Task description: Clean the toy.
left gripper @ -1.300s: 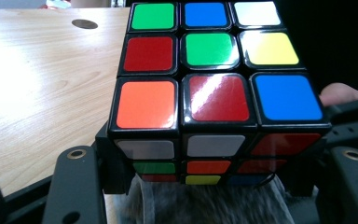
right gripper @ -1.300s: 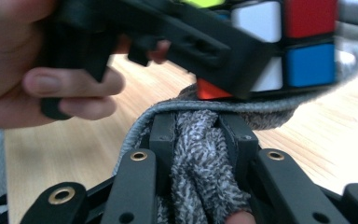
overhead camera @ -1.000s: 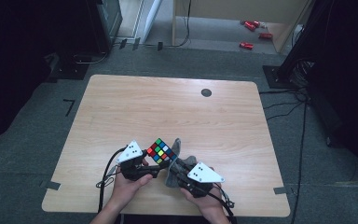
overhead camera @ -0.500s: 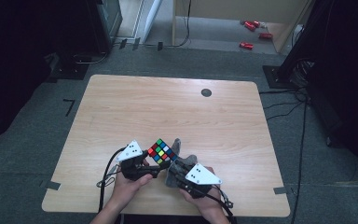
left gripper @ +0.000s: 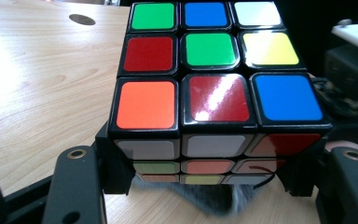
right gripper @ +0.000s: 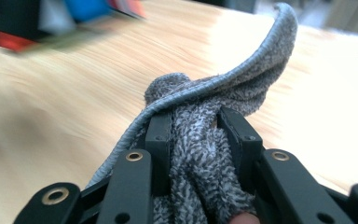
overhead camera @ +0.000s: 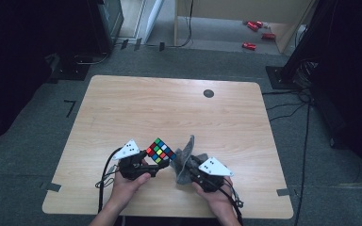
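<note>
The person's left gripper (overhead camera: 156, 165) held a scrambled puzzle cube (overhead camera: 160, 150) clenched between its two black jaws, near the front edge of the tabletop (overhead camera: 169, 108) and a little left of that edge's middle. In the left gripper view the jaws pressed the cube (left gripper: 216, 88) from both sides at its lower layer. Its upper face showed green, blue and white squares in the far row, red, green and yellow in the middle row, and orange, red and blue in the near row. The cube sat tilted, one corner pointing toward the far edge of the tabletop in the high view.

The right gripper (overhead camera: 185, 168) gripped a grey cloth (overhead camera: 185, 157) just to the right of the cube, also near the front edge. In the right gripper view the bunched cloth (right gripper: 205, 140) was pinched between the two jaws, a fold with a stitched hem rising above them and curling to the right. The jaws had just been opening slightly, yet the cloth remained squeezed between their pads. Cloth and cube stood just beside each other; whether they touched could not be told. A small dark round disc (overhead camera: 209, 93) lay near the far edge, right of its middle, well apart from both grippers.
</note>
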Tool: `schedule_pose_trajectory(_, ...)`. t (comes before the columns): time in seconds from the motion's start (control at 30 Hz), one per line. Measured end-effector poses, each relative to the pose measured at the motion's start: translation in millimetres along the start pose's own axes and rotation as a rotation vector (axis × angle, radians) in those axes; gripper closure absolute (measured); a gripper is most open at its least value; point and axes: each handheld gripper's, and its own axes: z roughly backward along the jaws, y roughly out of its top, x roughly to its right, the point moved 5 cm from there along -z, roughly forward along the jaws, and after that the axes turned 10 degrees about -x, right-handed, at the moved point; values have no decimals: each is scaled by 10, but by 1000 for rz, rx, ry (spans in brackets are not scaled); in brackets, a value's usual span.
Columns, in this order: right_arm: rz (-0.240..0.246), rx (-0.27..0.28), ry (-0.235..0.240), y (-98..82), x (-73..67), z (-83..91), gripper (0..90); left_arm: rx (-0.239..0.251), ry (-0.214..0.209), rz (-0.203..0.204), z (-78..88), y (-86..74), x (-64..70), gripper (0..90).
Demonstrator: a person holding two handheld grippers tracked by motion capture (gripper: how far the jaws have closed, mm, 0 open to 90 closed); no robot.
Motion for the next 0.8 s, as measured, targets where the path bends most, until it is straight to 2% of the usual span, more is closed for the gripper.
schedule_pose_trajectory(0.07, -25, -28, -29, -47, 100, -28, 643, -6, 0, 4, -7, -3, -9, 347)
schedule_pose_trajectory(0.13, -19, -61, -53, -96, 157, -67, 607, -8, 1, 6, -14, -5, -14, 348)
schedule_pose_trajectory(0.2, -18, -74, -56, -125, 191, -84, 537, -9, 0, 8, -17, -6, -16, 347)
schedule_pose_trajectory(0.23, -21, -68, -50, -124, 203, -80, 495, -9, 0, 9, -16, -6, -19, 348)
schedule_pose_trajectory(0.33, -10, 3, -29, -51, 194, -17, 353, -9, -1, 16, -8, -4, -34, 348)
schedule_pose_trajectory(0.43, 38, 75, 2, 42, 90, 54, 264, -7, -2, 29, 5, 3, -53, 347)
schedule_pose_trajectory(0.5, 59, 88, 11, 81, 8, 72, 206, -3, -1, 36, 23, 13, -69, 347)
schedule_pose_trajectory(0.67, 114, 131, 85, 127, -238, 84, 173, 3, -26, 57, 37, 36, -66, 347)
schedule_pose_trajectory(0.73, 137, 137, 109, 134, -355, 57, 151, -12, -36, 65, 8, 35, -40, 347)
schedule_pose_trajectory(0.8, 159, 144, 98, 139, -436, 21, 147, -30, -57, 70, -27, 33, -3, 347)
